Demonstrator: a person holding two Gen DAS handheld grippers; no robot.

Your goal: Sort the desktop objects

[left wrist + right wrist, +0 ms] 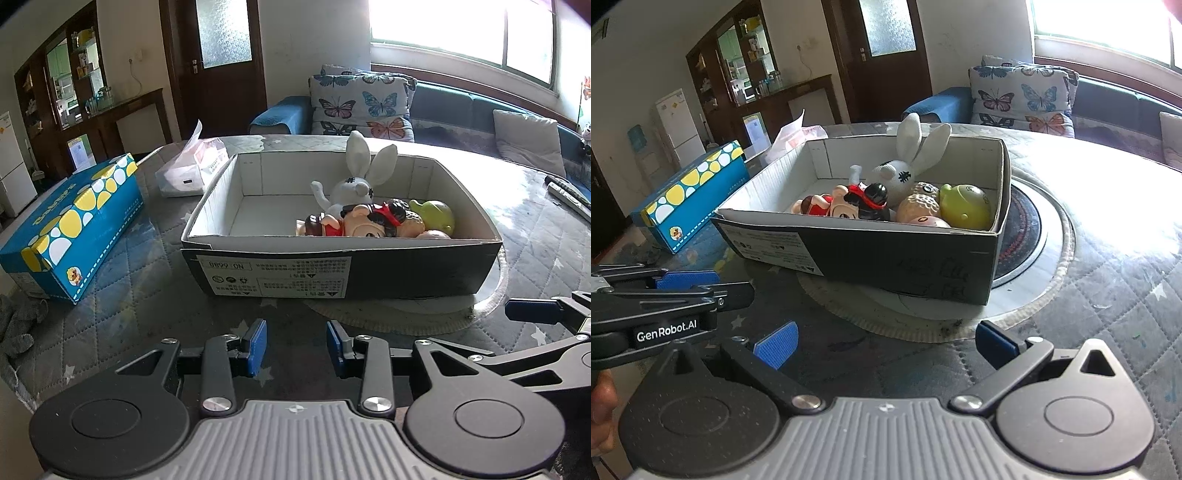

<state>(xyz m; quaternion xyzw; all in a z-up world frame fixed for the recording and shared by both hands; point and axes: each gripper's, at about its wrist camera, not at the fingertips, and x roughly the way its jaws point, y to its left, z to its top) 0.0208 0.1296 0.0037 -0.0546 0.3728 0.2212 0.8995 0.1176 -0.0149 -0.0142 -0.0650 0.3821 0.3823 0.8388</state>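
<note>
A: Status? Both grippers hang low in front of the black cardboard shoebox with the white interior (343, 271). Left gripper (296, 346) has its blue pads parted, nothing between them. Right gripper (886, 345) is spread wide, also empty.

B: Toys are all in the box's right half: white plush rabbit (356, 177), red-and-black plastic doll figure (354, 221), green round vinyl toy (966, 206), beige bumpy ball toy (918, 206).

A: Anything left on the grey quilted tablecloth (147, 314)?

B: Blue tissue box with yellow and white spots (70, 225) sits left of the box; the white pack (188, 170) behind it is probably tissues, glare hides detail. If adding it, approach from above and drop into the empty left half.
</note>
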